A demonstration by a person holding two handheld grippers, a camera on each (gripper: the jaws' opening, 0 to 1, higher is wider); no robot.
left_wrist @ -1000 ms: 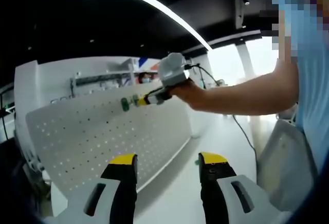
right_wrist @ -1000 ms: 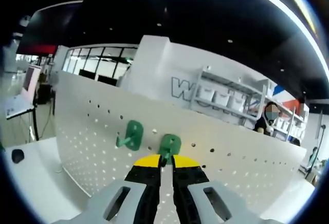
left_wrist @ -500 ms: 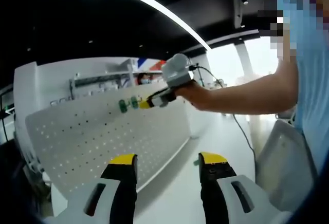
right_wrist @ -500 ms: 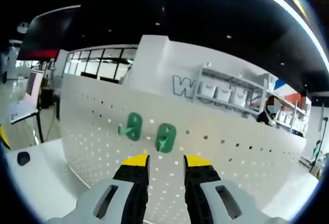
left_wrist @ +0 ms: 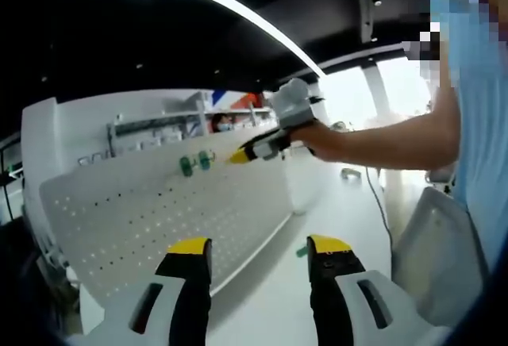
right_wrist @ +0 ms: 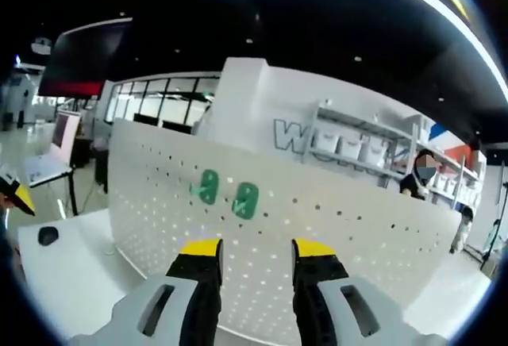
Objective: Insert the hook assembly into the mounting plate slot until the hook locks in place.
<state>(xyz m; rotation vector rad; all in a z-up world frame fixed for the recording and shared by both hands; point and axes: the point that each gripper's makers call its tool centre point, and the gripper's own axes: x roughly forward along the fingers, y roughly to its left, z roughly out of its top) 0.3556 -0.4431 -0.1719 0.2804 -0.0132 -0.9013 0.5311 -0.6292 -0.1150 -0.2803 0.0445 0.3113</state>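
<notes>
Two green hooks hang side by side on the white perforated mounting plate (right_wrist: 333, 235): one hook (right_wrist: 244, 200) on the right and another hook (right_wrist: 208, 186) to its left. My right gripper (right_wrist: 255, 248) stands open below them, clear of both, with nothing between its yellow-tipped jaws. In the left gripper view the same plate (left_wrist: 143, 211) leans upright with the pair of green hooks (left_wrist: 194, 163) near its top edge. There the right gripper (left_wrist: 242, 156), held by a person's hand, hovers just right of the hooks. My left gripper (left_wrist: 258, 246) is open and empty, low over the table.
The white table (left_wrist: 317, 227) runs past the plate's foot, with a small green piece (left_wrist: 302, 251) lying on it. A person's arm (left_wrist: 381, 136) stretches across from the right. A black mouse (right_wrist: 48, 236) lies on the table at left. White shelves (right_wrist: 357, 155) stand behind the plate.
My right gripper opened, let go of the right-hand green hook and pulled back from the plate. The hook stays on the plate. The left gripper has held still.
</notes>
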